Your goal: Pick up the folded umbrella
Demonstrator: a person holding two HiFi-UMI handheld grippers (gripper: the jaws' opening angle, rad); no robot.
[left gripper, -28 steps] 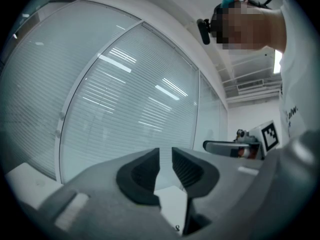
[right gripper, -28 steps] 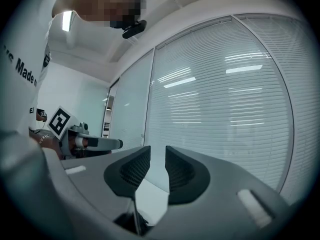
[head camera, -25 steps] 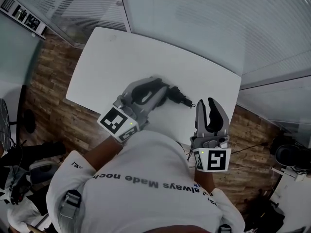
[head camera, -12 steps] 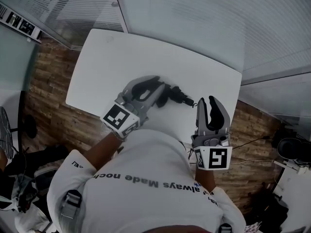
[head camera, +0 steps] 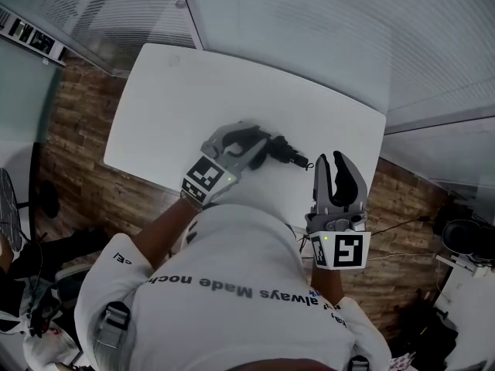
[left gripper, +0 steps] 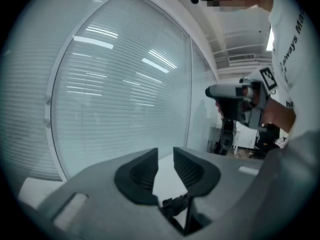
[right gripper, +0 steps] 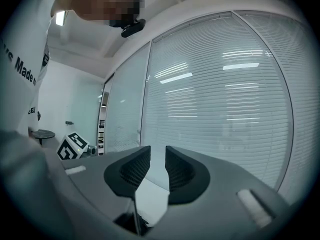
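A stubby black folded umbrella (head camera: 285,153) lies near the front edge of a smooth white table (head camera: 178,91) with rounded corners, half hidden under the grey plastic left gripper (head camera: 257,139). That gripper's ribbed black pads (left gripper: 141,175) stand almost together, nothing visible between them. The right gripper (head camera: 329,163), just beside the umbrella's end, is likewise narrow and empty.

I look down on a white table (head camera: 174,103), its far edge near glass walls (head camera: 325,45) hung with blinds (right gripper: 225,99). Wood floor (head camera: 77,157) shows past its left edge and its near right corner.
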